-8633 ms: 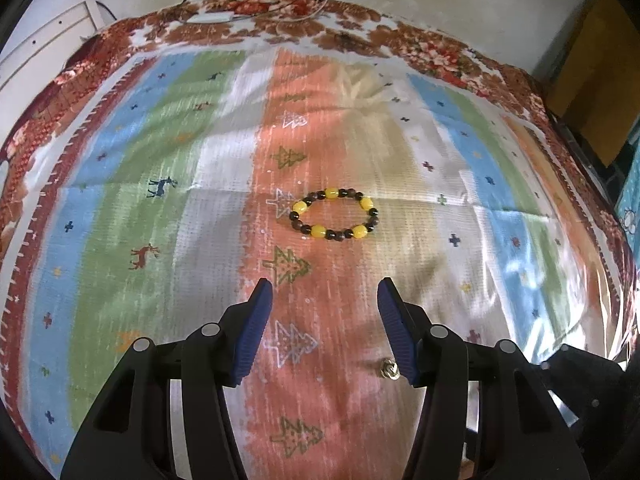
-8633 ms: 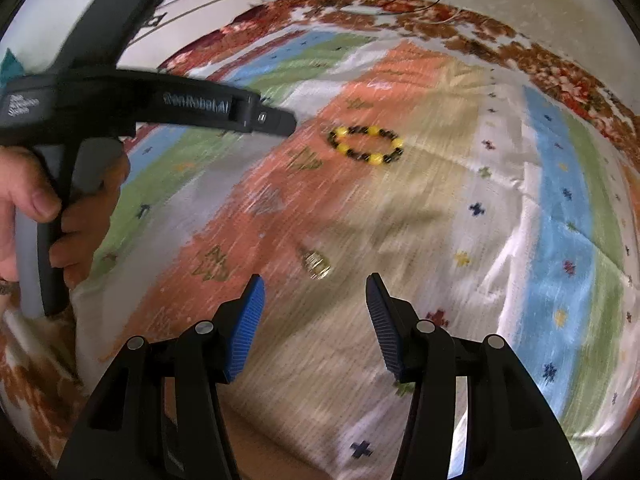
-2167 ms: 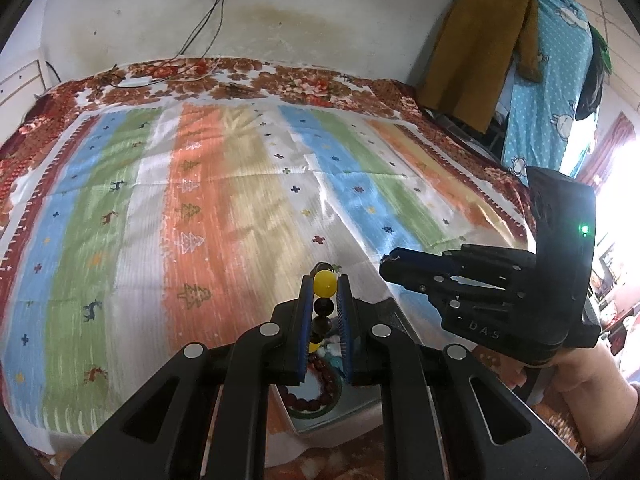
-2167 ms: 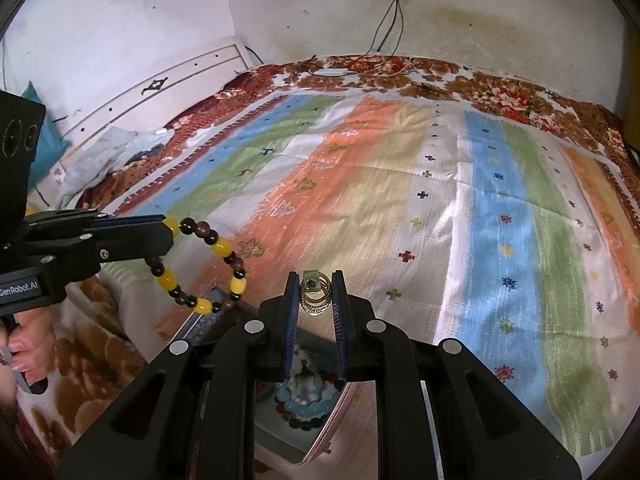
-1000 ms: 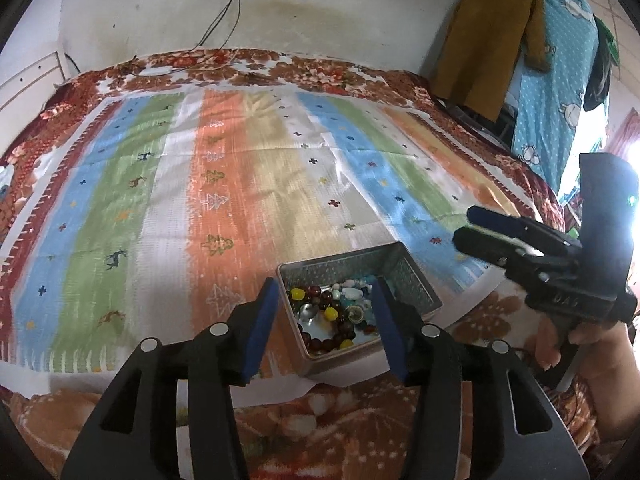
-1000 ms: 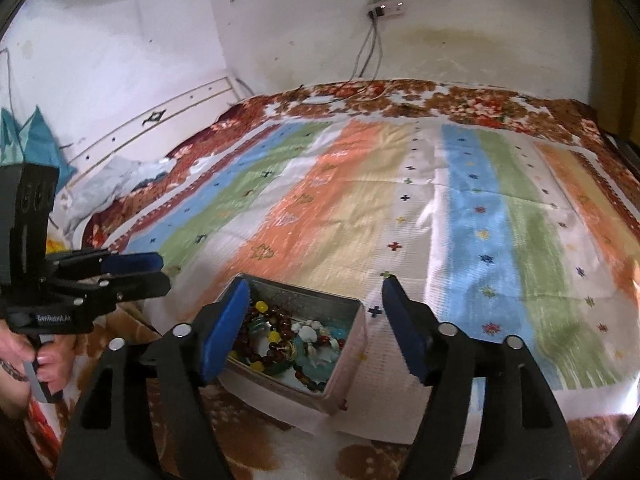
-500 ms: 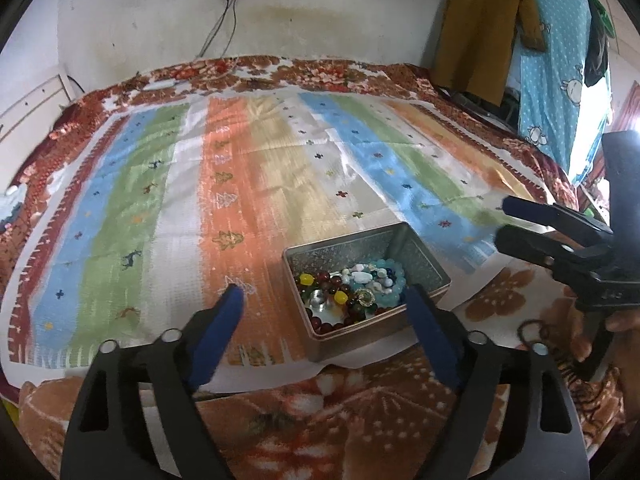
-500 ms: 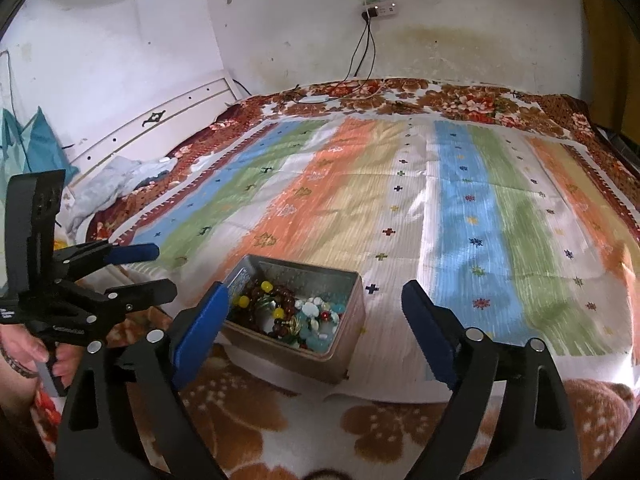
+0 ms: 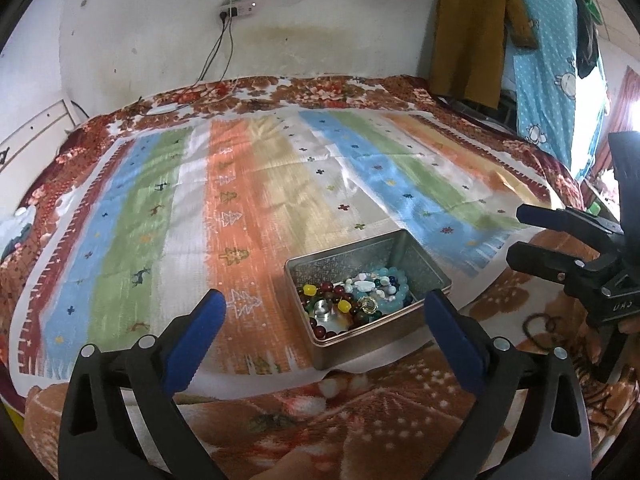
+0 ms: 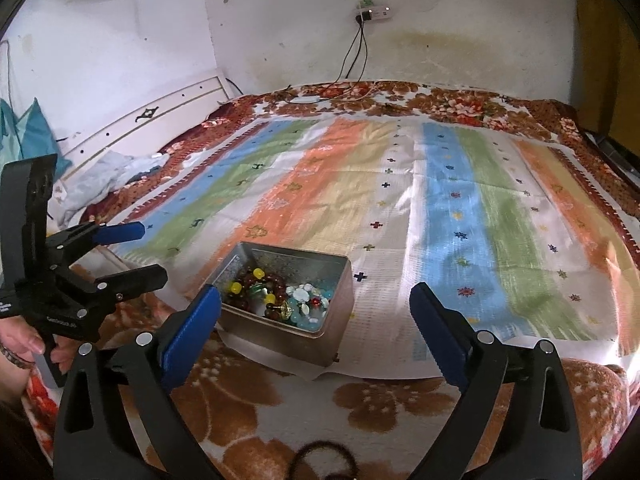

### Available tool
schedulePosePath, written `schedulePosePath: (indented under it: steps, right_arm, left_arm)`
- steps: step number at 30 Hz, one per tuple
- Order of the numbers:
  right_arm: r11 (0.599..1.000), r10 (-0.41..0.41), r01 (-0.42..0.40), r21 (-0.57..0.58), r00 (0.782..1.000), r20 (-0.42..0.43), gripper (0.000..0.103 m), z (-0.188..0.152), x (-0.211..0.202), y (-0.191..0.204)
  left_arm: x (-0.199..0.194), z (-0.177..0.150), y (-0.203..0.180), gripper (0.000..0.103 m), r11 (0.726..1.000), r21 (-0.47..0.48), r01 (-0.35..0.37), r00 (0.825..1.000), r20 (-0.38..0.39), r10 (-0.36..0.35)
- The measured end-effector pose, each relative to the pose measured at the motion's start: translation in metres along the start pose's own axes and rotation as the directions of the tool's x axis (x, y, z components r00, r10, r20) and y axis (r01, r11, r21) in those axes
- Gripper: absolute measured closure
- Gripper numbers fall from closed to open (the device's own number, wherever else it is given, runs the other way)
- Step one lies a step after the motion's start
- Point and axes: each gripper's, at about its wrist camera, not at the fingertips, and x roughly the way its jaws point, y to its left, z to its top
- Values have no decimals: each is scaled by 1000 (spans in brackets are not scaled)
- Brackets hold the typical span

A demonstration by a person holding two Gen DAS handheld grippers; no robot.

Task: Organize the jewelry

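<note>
Left gripper [image 9: 325,308]: jaws spread wide apart with nothing between them; its blue-padded fingers [image 9: 192,336] fill the lower part of the left wrist view, and the same tool shows at the left edge of the right wrist view [image 10: 136,254], gripped from below by a hand [image 10: 24,344].

Right gripper [image 10: 315,300]: jaws likewise wide apart and empty; seen from the left wrist view it sits at the right edge of the frame [image 9: 520,236], black fingers pointing toward frame left.

Tin box [image 9: 412,248]: a lidless rectangular metal tin, right of centre and low in the left wrist view, just left of centre in the right wrist view [image 10: 332,328]. It stands on the near edge of the striped cloth, framed by each gripper's fingers but touching neither.

Jewelry [image 9: 352,300]: piled inside the tin — dark red-brown and yellow beads [image 10: 252,280] toward one side, pale blue and white beads [image 10: 308,300] toward the other, and a small gold-coloured piece [image 9: 370,305] among them. Individual strands cannot be told apart.

Striped cloth [image 9: 256,184]: blue, green, orange, tan and white bands with small tree, deer and cross motifs, spread across the middle of both views.

Floral blanket [image 10: 384,404]: brown and cream, under the cloth, showing along the bottom of both frames.

Wall socket [image 9: 236,10]: upper centre on the white wall, cables hanging down to the bed.

Hanging clothes [image 9: 472,32]: brown and blue-dotted fabric — upper right of the left wrist view.
</note>
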Motion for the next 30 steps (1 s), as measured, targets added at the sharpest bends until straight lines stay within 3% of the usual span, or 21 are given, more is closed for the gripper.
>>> schedulePosePath:
  steps: [11,30]
  right_arm:
    - [1000,5,-5,15,1000,-2,7,0,1,-4]
    - [1000,9,-8,12,1000,-28,7,0,8,-4]
  left_arm:
    - [4,-2,-5,6,999,31,-17,1000,-11,17]
    - [4,-3,-2,6,1000,19,16,1000,-5,-16]
